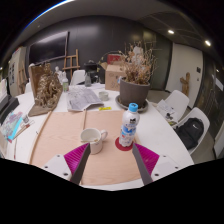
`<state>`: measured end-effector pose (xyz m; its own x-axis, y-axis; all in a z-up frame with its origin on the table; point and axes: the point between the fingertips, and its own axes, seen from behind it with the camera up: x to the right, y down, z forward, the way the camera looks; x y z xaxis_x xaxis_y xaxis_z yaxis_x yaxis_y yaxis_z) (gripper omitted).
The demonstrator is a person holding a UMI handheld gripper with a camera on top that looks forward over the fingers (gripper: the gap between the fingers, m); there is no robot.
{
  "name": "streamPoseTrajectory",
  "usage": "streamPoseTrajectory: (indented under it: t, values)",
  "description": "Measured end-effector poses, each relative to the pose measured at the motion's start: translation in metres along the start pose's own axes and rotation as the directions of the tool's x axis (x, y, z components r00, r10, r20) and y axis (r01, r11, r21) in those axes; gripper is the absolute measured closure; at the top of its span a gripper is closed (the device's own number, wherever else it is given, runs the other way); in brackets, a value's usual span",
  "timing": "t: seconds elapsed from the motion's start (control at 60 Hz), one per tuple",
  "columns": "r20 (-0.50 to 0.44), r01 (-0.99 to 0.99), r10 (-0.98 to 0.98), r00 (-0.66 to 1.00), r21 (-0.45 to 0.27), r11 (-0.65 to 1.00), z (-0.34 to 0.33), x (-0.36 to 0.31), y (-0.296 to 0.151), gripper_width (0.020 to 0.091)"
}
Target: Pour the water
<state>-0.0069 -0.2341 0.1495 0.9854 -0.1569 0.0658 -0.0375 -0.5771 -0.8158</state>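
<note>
Just ahead of the tool [111, 160], on the light wooden surface [60, 135], stand the two task items: a water bottle [129, 125] upright on a red coaster [124, 144], ahead and slightly right of the fingertips, and a white mug [92, 139] ahead and slightly left. Bottle axis vertical, cap on; contents unclear. Mug interior not visible. Tool fingers spread wide, holding nothing. Judgement: bottle is the nearer grasp target.

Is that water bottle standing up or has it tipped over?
Upright. The water bottle stands on the table with its blue cap on top, beside the mug, just ahead of the open gripper.
</note>
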Motion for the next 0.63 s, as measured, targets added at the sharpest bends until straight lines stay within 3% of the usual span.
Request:
streamPoseTrajectory:
  t: [0.267,0.633]
  values:
    - [0.0,-0.027,0.027,1.0,-0.041,0.999,-0.105,-0.063,0.017,0.0248]
    - [-0.053,0.037,-0.04,0.998,-0.04,0.998,-0.127,-0.07,0.019,0.0248]
